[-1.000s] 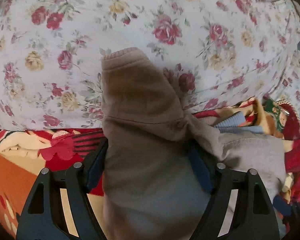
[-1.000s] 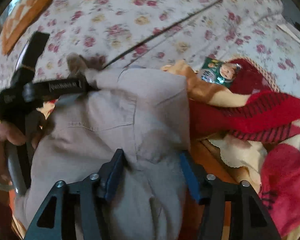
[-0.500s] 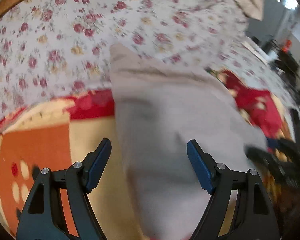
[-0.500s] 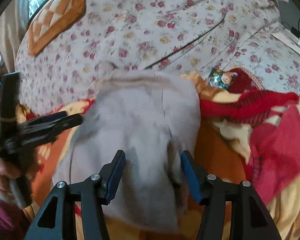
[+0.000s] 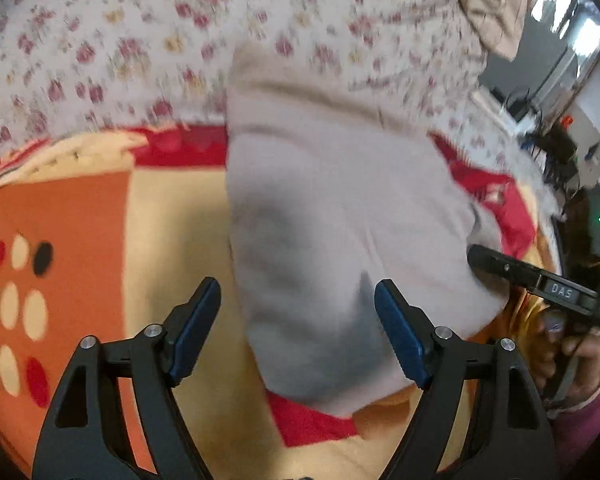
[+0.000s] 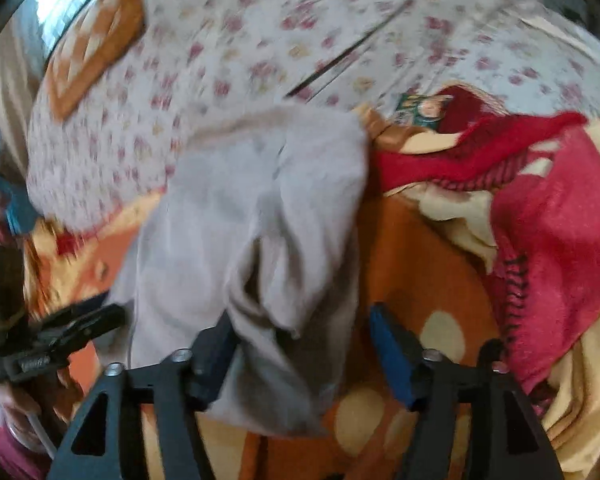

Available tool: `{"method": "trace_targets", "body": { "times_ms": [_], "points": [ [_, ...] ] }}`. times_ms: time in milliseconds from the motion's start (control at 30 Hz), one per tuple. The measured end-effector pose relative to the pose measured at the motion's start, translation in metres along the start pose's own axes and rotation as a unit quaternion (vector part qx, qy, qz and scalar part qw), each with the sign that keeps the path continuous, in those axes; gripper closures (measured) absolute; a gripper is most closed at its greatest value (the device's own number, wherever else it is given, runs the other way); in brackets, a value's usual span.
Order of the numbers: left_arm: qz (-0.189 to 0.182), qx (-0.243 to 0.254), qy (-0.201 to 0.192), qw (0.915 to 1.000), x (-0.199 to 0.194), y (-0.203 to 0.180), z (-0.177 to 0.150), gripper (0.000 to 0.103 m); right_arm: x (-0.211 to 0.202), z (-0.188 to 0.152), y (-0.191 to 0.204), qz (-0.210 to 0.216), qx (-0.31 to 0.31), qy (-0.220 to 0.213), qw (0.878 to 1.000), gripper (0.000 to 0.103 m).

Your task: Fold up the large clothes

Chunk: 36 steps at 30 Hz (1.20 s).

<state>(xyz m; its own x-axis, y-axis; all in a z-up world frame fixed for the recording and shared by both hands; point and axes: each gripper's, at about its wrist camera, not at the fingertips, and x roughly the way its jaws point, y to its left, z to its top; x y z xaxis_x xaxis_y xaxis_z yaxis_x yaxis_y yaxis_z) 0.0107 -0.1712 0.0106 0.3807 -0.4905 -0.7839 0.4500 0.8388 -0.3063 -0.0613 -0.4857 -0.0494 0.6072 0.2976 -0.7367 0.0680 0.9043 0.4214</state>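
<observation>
A folded beige-grey garment lies on an orange, cream and red blanket. It also shows in the right wrist view, with a loose flap hanging toward me. My left gripper is open and empty, just above the garment's near edge. My right gripper is open, its jaws either side of the garment's near flap, not closed on it. The right gripper shows at the right of the left wrist view, and the left gripper at the left of the right wrist view.
A floral sheet covers the bed behind the garment. A rumpled red and cream blanket is heaped to the right. A brown checked pillow lies at the back left. Room clutter shows at far right.
Both grippers have let go of the garment and pulled back and up. The garment now lies flat on the blanket instead of hanging in the jaws.
</observation>
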Motion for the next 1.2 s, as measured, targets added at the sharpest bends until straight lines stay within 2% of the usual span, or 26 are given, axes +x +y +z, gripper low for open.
{"method": "trace_targets", "body": {
  "times_ms": [67,167,233,300,400,567,600,633,667,733,800,900,1033,1100,1200],
  "points": [
    [-0.022,-0.036,0.006,0.9991,0.005,0.014,0.01,0.023,-0.001,0.006,-0.009,0.021,0.027,-0.011,0.999,0.028],
    [-0.053,-0.095,0.028,0.9936,0.02,0.037,0.017,0.022,0.004,0.015,-0.008,0.035,0.015,-0.014,0.999,0.022],
    [-0.069,-0.12,0.042,0.9894,0.035,0.043,0.019,0.022,0.015,0.022,-0.006,0.042,0.004,-0.004,0.999,0.022],
    [-0.098,-0.141,0.061,0.9832,0.05,0.047,0.02,0.021,0.03,0.029,-0.007,0.069,0.014,0.013,0.997,0.022],
    [-0.102,-0.146,0.067,0.9817,0.06,0.044,0.022,0.01,0.049,0.036,-0.012,0.109,0.043,0.037,0.992,0.021],
    [-0.077,-0.118,0.07,0.9875,0.069,0.029,0.03,0.008,0.062,0.038,-0.009,0.127,0.052,0.05,0.989,0.019],
    [-0.082,-0.107,0.072,0.9883,0.071,0.025,0.031,0.008,0.062,0.039,-0.007,0.127,0.049,0.048,0.99,0.027],
    [-0.094,-0.095,0.071,0.9885,0.071,0.022,0.031,0.024,0.061,0.038,-0.003,0.129,0.046,0.045,0.99,0.04],
    [-0.092,-0.088,0.068,0.9895,0.068,0.019,0.032,0.034,0.06,0.038,0.0,0.13,0.043,0.043,0.99,0.043],
    [-0.081,-0.072,0.053,0.9927,0.056,0.015,0.032,0.063,0.05,0.038,0.01,0.128,0.03,0.034,0.991,0.057],
    [-0.103,-0.07,0.04,0.9914,0.033,0.016,0.031,0.071,0.035,0.038,0.018,0.14,0.023,0.024,0.99,0.065],
    [-0.122,-0.054,0.025,0.9907,-0.006,0.012,0.023,0.072,0.003,0.033,0.036,0.182,0.003,0.009,0.983,0.068],
    [-0.134,-0.029,0.01,0.9905,-0.067,0.006,-0.008,0.072,-0.038,0.016,0.06,0.226,-0.013,0.006,0.974,0.068],
    [-0.128,-0.03,0.007,0.9913,-0.084,0.003,-0.026,0.072,-0.053,0.002,0.07,0.245,-0.021,0.01,0.969,0.068],
    [-0.104,-0.044,0.013,0.9935,-0.095,0.017,-0.072,0.072,-0.055,-0.027,0.084,0.26,-0.02,0.033,0.965,0.068]
  ]
}}
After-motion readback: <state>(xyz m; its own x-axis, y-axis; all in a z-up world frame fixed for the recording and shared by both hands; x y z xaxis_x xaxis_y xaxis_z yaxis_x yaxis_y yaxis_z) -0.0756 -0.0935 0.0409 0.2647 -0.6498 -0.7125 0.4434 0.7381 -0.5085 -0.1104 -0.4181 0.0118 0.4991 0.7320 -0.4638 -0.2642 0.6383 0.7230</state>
